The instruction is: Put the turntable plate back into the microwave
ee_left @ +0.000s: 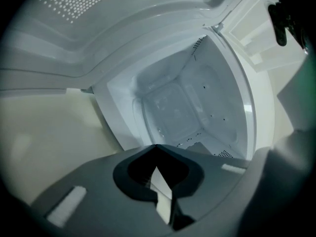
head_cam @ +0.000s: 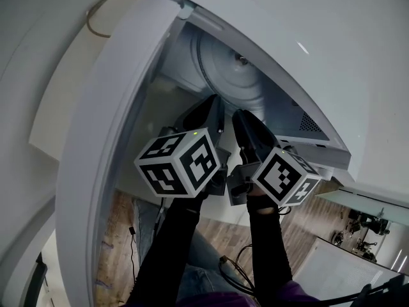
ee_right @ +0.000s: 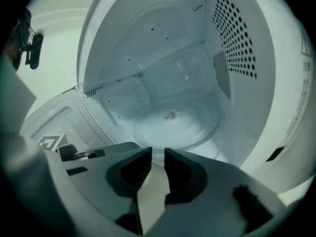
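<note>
Your left tongs [ee_left: 157, 146] are pressed together tip to tip with nothing pinched between them, and they point into the open cavity of the microwave [head_cam: 181, 66], which fills the middle of the left gripper view. Your right tongs [ee_right: 157, 154] are spread by a narrow gap and hold nothing. In the right gripper view the turntable plate [ee_right: 175, 125] lies flat on the cavity floor in the centre of the frame, its hub showing at its middle and its near rim just beyond the tips of the right tongs. I cannot tell whether those tips touch the rim. A perforated wall [ee_right: 237, 38] runs up the upper right of that view. From the head view both tongs sit side by side at the mouth of the cavity, near the centre of the frame. The left marker cube [head_cam: 179, 162] is just beside the right marker cube [head_cam: 285, 176]. The door [head_cam: 102, 152] stands open along the left of the frame, and your black sleeves [head_cam: 172, 248] lead down to the lower edge over a wooden floor [head_cam: 217, 232]
</note>
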Demonstrator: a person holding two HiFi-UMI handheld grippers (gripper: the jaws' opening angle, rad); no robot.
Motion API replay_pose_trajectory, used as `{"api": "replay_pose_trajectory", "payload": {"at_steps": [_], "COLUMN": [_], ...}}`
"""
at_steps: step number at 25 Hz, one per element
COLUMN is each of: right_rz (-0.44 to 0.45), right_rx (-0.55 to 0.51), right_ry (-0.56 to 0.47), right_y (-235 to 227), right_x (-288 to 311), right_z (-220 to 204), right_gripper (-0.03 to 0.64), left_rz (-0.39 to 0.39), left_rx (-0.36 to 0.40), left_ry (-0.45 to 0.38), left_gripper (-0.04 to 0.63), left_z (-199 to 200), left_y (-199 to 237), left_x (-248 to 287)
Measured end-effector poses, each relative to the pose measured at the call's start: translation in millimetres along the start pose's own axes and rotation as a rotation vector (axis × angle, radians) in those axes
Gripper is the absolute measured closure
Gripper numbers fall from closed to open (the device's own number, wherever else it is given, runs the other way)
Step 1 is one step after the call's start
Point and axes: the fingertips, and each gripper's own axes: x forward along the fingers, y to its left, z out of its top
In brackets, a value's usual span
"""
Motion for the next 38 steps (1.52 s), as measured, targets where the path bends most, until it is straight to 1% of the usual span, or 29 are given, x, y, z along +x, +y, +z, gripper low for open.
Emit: {"api": "replay_pose_trajectory", "payload": {"at_steps": [2, 4, 6, 13, 19, 21, 23, 26, 29, 33, 38], "right_rz": [0.001, 0.003, 0.005, 0.043, 0.09, 0.104, 0.095, 0.075, 0.089, 0.105, 0.113], "right_rx": [0.001, 0.0, 0.0, -0.035, -0.075, -0.103, -0.158, -0.255, -0.324, -0.363, -0.378], "right_ry": [0.001, -0.003, -0.009, -0.042, -0.063, -0.081, -0.114, -0.186, -0.261, -0.379, -0.491], "right_y": [1.3, 2.0, 3.0, 17.9, 44.9, 56.8, 67.0, 84.5, 107.0, 130.6, 147.3], "right_x": [-0.3, -1.4, -3.4, -19.9, -49.4, -62.8, -80.2, -113.1, -144.4, -176.3, -210.1], "right_z": [-1.4, -1.0, 0.5, 3.9, 8.3, 14.3, 25.0, 48.8, 73.4, 105.5, 140.8], "right_gripper": [0.531, 0.531, 0.531, 0.535, 0.554, 0.557, 0.559, 0.564, 0.572, 0.582, 0.593], "left_rz": [0.029, 0.037, 0.045, 0.058, 0.054, 0.048, 0.037, 0.019, -0.005, -0.054, -0.094], "left_rx": [0.01, 0.009, 0.025, 0.138, 0.254, 0.296, 0.354, 0.46, 0.565, 0.685, 0.783], "left_ry": [0.003, 0.008, 0.016, 0.059, 0.047, 0.029, 0.003, -0.037, -0.09, -0.179, -0.253], "left_gripper": [0.589, 0.589, 0.589, 0.589, 0.589, 0.589, 0.589, 0.588, 0.589, 0.589, 0.588], "left_z": [-0.9, -2.1, -3.9, -17.1, -17.5, -12.6, -6.3, 3.4, 17.2, 45.3, 69.7], "left_y": [5.3, 7.2, 7.2, -6.2, -35.5, -49.8, -68.3, -101.7, -137.4, -183.1, -235.4], "left_x": [-2.2, -4.3, -6.9, -22.5, -47.7, -59.8, -74.0, -97.6, -119.1, -136.4, -149.7]}}
